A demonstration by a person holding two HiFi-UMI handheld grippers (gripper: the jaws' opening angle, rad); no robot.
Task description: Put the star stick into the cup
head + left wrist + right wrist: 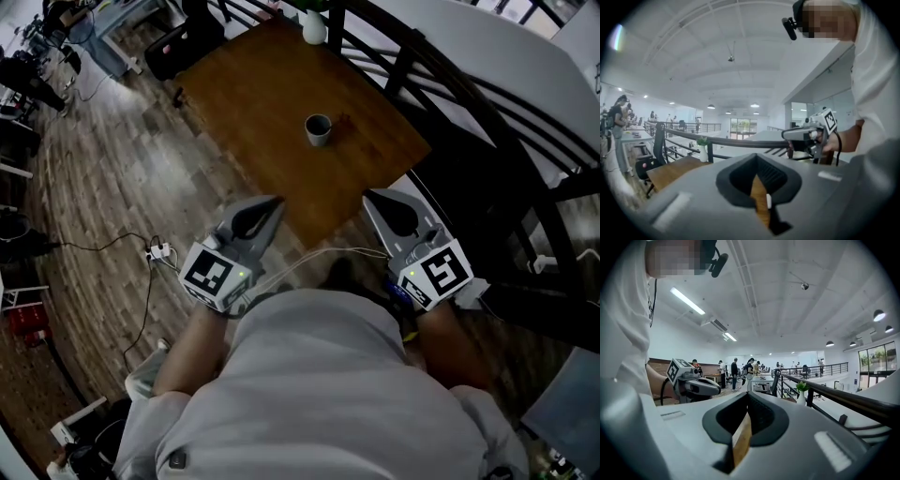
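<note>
While the person stands at the near corner of the bench (253, 94), both tools are held up in front of the chest, one either side of that corner. Over on the left, the left hand-held gripper (275, 202) is clenched, its jaws drawn together to a point with only a slim slit between them, and through that slit its own camera shows nothing but a strip of bench wood. Same story on the right: the right hand-held gripper (372, 197) is clenched too, with nothing in its grasp, just that sliver of wood through the slit. The two tips point away from the person, toward the bench, and sit level with each other and apart.

Now the cup (318, 128): it stands upright on the bench, mouth open to the ceiling, out toward the middle of the top and well apart from both tools. Just to its right is a small dark mark, too faint for me to name, so I cannot say where the star stick lies.

At the far edge of the bench a white vase (314, 26) with a green sprig stands beside the dark railing (422, 70). A cable (112, 246) trails across the plank floor (103, 169) to the left of the bench. Further back in the hall, the right gripper view picks up a knot of people (736, 373) standing around desks.
</note>
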